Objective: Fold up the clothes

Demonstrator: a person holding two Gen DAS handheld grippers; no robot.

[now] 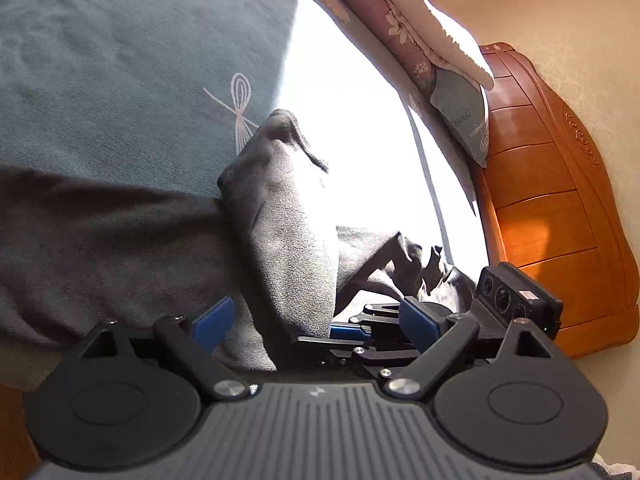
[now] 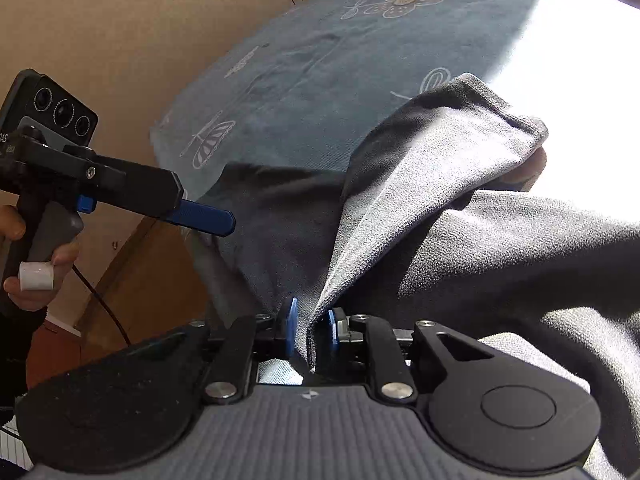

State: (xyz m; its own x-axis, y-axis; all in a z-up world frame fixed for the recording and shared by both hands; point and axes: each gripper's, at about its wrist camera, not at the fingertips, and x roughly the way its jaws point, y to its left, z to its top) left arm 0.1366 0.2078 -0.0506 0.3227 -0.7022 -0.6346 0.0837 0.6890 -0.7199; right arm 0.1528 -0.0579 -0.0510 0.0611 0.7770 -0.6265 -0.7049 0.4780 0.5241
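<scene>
A dark grey garment (image 1: 280,220) lies on the bed, with one fold pulled up into a peaked ridge (image 2: 440,184). My right gripper (image 2: 310,316) is shut on the lower edge of that raised fold. My left gripper (image 1: 316,304) is open, its blue fingers (image 1: 212,322) spread wide on either side of the same ridge of cloth without pinching it. In the right wrist view the left gripper (image 2: 216,220) sits at the left, just off the garment's edge, held by a hand (image 2: 24,280). The right gripper (image 1: 352,332) shows low in the left wrist view, beneath the fold.
The bed has a blue-grey sheet (image 1: 120,60) printed with dragonflies and flowers. A bright sunlit patch (image 1: 352,120) washes out part of it. A pillow (image 1: 464,112) and a pink floral quilt (image 1: 380,8) lie by the wooden headboard (image 1: 560,200). A beige wall (image 2: 120,20) is at the left.
</scene>
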